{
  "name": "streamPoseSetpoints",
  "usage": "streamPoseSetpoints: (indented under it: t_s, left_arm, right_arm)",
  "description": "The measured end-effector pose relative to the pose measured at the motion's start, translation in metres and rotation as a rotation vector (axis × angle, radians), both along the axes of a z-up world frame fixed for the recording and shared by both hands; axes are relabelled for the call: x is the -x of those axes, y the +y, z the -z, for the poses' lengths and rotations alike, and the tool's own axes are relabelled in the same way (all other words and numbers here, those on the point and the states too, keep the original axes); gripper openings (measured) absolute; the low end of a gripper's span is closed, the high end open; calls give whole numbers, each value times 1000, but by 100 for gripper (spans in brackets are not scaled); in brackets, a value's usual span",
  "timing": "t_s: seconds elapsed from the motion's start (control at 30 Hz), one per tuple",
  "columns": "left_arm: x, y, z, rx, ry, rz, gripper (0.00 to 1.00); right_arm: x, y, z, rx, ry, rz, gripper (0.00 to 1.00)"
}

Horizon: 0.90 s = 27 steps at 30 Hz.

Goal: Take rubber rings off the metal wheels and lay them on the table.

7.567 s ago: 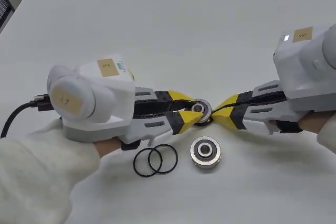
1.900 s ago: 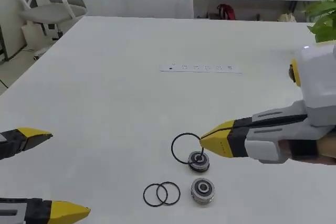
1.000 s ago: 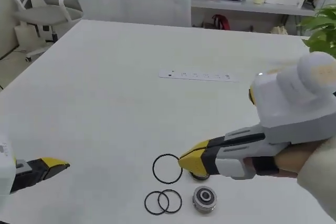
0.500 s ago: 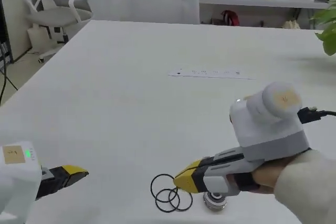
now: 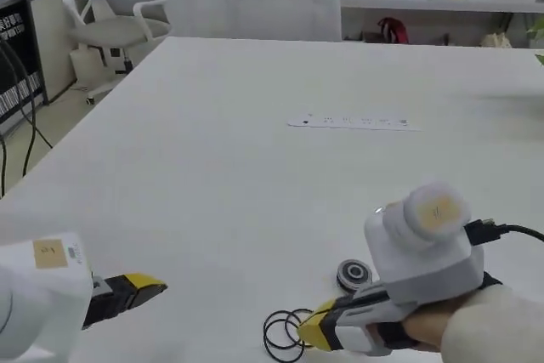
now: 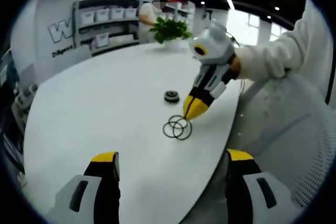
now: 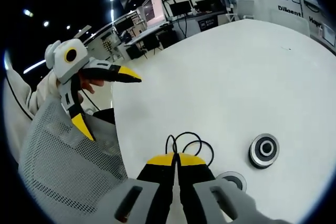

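Note:
Three thin black rubber rings [image 5: 285,335] lie overlapped near the table's front edge, also seen in the left gripper view [image 6: 177,128] and the right gripper view [image 7: 189,141]. My right gripper [image 5: 313,329] [image 7: 177,157] is low over them, jaws shut, with the nearest ring pinched at its tips. One metal wheel [image 5: 353,275] [image 7: 264,150] sits flat just behind. A second wheel [image 7: 231,179] is half hidden by my right jaw. My left gripper [image 6: 172,158] is far off to the left, wide open and holding nothing; the right gripper view shows it [image 7: 107,103] raised off the table.
A white power strip [image 5: 353,121] lies mid-table. Office chairs [image 5: 110,31] stand at the far edge. A cable [image 5: 510,229] trails from my right gripper. The table's front edge [image 6: 210,166] runs close to the rings, and a mesh chair back [image 7: 68,166] stands below it.
My right gripper carried a ring from the wheel down and toward me, onto the two rings lying there. My left gripper let go of the wheel, opened and drew back to the left.

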<state>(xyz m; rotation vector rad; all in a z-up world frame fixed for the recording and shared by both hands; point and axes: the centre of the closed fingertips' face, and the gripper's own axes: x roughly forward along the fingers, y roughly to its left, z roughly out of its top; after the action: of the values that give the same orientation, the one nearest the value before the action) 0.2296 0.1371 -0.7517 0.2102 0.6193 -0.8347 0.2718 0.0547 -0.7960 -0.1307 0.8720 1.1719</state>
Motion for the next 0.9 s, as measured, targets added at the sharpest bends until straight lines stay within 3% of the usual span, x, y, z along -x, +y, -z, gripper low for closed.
streamPoseSetpoints:
  t_s: [0.3, 0.5, 0.9]
  left_arm:
    - [3, 0, 1, -23, 2, -5, 82]
    - [7, -3, 3, -30, 12, -6, 81]
    - [7, -3, -3, -14, -2, -43, 79]
  right_arm:
    - [-9, -9, 9, 18, -7, 54, 0]
    - [-5, -8, 15, 33, -15, 39, 0]
    - [-6, -9, 17, 42, -31, 37, 0]
